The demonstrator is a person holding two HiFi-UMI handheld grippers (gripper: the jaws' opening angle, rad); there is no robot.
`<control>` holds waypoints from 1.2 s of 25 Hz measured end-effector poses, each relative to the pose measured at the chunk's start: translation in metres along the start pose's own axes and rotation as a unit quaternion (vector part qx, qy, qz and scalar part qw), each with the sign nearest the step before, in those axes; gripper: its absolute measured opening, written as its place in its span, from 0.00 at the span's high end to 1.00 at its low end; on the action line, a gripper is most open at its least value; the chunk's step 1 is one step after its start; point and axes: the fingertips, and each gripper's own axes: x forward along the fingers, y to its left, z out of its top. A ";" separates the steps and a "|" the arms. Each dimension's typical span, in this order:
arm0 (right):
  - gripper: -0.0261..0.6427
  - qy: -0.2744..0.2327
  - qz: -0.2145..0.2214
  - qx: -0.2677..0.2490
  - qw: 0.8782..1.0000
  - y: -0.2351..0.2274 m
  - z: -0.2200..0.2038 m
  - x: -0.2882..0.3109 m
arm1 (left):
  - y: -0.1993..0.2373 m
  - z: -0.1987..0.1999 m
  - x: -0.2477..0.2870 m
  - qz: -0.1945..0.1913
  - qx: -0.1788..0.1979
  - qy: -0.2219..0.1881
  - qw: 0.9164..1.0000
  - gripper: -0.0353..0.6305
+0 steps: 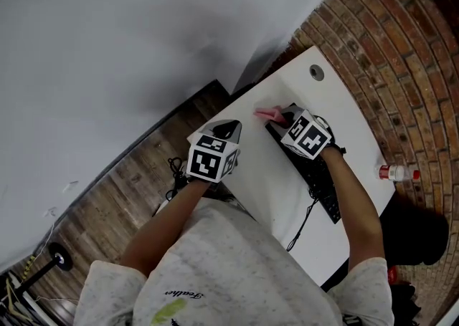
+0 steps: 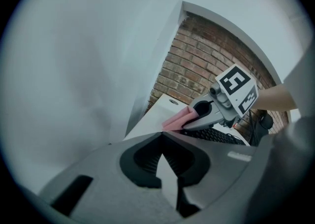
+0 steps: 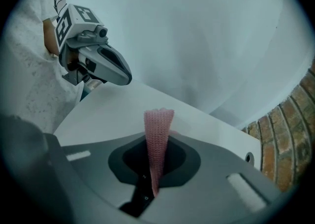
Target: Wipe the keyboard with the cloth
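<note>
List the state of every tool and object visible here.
left tool, shut, empty, in the air
right tool, shut on the cloth, at the keyboard's far end
cloth, folded, sticking out past the jaws
keyboard, flat on the table
bottle, capped, lying on its side

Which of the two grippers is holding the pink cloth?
The right gripper: it is clamped on the pink cloth, which sticks out beyond its tip. The left gripper holds nothing.
</note>
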 end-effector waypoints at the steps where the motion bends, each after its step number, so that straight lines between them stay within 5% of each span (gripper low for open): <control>1: 0.93 -0.002 0.003 -0.003 1.000 0.003 0.001 0.001 | -0.001 -0.001 -0.001 0.002 -0.001 -0.001 1.000 0.95; 21: 0.93 -0.058 0.047 -0.042 0.996 0.055 0.013 -0.002 | -0.014 -0.011 -0.018 0.051 -0.025 -0.028 0.998 0.95; 30: 0.93 -0.137 -0.004 -0.003 0.991 0.067 0.026 -0.035 | -0.028 0.005 -0.024 0.059 -0.003 -0.044 0.997 0.95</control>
